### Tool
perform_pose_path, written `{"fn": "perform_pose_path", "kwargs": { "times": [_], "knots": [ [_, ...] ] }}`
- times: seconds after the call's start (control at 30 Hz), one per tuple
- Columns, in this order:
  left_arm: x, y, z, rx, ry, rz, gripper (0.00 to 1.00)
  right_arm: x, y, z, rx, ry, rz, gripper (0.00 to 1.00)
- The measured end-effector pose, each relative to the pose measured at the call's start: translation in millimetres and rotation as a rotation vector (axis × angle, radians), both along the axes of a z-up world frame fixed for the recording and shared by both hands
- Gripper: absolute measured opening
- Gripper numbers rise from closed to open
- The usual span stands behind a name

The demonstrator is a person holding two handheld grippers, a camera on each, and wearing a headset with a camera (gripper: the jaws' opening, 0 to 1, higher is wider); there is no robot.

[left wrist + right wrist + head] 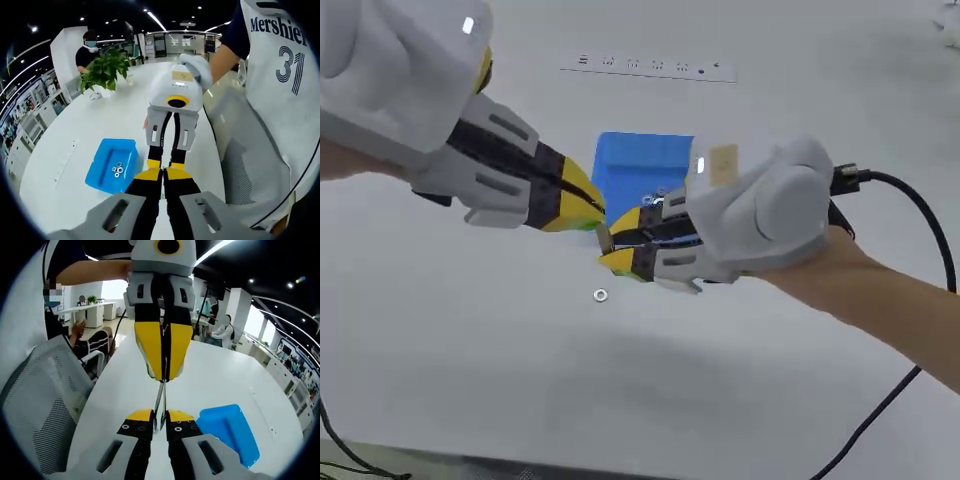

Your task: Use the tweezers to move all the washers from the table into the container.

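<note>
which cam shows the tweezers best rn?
Right gripper view: the tweezers run in plain sight between the left gripper and the right gripper. Head view gives just a metal sliver between the two; in the left gripper view the jaws mostly cover them.

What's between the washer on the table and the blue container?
Nothing on the table between washer and container. Left hand-held gripper and right hand-held gripper, holding the tweezers, hang above that gap.

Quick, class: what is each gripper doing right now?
Left gripper: shut on the tweezers.
Right gripper: shut on the same tweezers.
</note>
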State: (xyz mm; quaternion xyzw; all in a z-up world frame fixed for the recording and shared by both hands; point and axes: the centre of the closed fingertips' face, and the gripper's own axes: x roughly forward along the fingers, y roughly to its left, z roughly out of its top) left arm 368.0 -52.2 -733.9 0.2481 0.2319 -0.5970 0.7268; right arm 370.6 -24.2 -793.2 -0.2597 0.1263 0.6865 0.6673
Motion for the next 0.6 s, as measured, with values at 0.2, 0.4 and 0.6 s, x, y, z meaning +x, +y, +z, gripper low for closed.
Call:
{"fn": "perform_pose_path", "kwargs": {
  "times": [0.2,0.4,0.6],
  "knots": [
    [-10.0,3.6,-15.8,-0.002,0.040,0.010,0.06,-10.4,2.5,-17.1,-0.017,0.006,0.011,0.11],
    [-15.9,9.6,-27.0,-0.004,0.068,0.026,0.06,-16.1,5.7,-28.5,-0.038,0.021,0.028,0.11],
    [-13.2,14.4,-32.8,-0.007,0.081,0.044,0.06,-15.2,10.0,-34.9,-0.043,0.037,0.029,0.11]
  ]
}}
